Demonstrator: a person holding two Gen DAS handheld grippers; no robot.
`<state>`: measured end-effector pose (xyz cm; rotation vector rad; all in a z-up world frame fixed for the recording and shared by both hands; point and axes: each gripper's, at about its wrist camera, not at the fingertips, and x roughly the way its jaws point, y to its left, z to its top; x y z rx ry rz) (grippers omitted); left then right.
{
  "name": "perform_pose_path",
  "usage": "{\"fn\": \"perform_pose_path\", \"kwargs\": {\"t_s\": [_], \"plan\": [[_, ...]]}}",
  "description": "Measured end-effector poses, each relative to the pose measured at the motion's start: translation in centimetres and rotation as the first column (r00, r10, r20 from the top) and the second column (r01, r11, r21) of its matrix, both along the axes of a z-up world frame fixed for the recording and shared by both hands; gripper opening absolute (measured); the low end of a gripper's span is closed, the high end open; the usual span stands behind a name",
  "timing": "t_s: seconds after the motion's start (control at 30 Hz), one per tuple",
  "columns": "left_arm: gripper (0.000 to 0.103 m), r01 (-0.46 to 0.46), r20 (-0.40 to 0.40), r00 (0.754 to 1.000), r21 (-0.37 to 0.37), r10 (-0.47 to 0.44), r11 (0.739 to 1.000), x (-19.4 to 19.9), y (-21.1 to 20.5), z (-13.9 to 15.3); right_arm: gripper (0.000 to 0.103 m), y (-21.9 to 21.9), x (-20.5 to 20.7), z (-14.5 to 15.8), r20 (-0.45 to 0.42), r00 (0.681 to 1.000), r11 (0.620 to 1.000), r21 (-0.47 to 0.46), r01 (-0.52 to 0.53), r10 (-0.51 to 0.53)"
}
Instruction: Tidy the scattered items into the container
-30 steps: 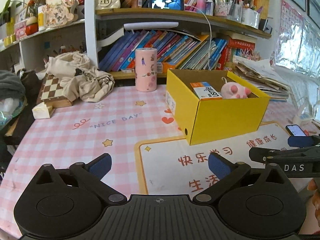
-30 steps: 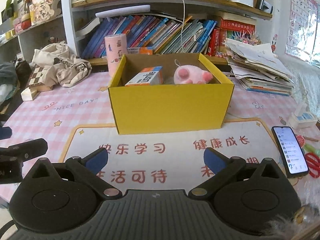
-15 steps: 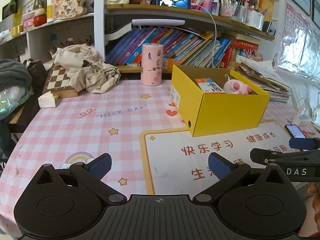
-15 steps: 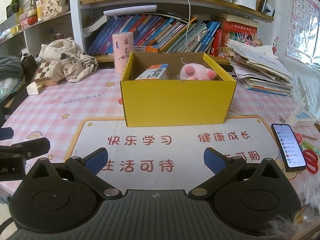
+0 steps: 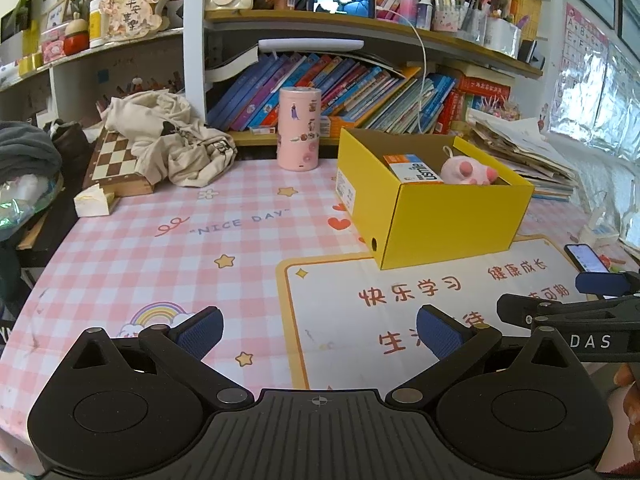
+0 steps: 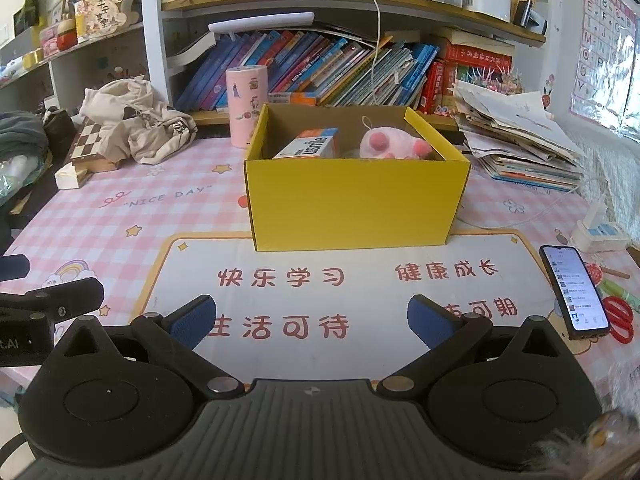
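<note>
A yellow cardboard box stands on the table beyond a white mat. Inside it lie a pink plush toy and a small white, orange and blue carton. My left gripper is open and holds nothing, low over the near table, well short of the box. My right gripper is open too, over the mat in front of the box. The right gripper shows in the left wrist view at the right edge, and the left gripper in the right wrist view at the left edge.
A pink cylinder tin stands behind the box. Crumpled beige cloth lies on a chessboard at the back left. A phone, red scissors and stacked papers sit to the right. Bookshelves line the back.
Both grippers have drawn back from the box, which now looks smaller and farther off. Both stayed open. The items in the box have not moved.
</note>
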<state>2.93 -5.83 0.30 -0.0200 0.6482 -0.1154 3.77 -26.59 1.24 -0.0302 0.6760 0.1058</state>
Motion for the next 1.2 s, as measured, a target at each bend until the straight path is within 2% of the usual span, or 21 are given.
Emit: {"fn": "perform_pose_path", "kwargs": {"t_s": [1.2], "plan": [[0.103,0.017,-0.002,1.0,-0.014,-0.017,1.0,-0.1,-0.7,0.0,0.103,0.0,-0.4,-0.1,-0.011,1.0,1.0,-0.001,0.012,-0.012]]}}
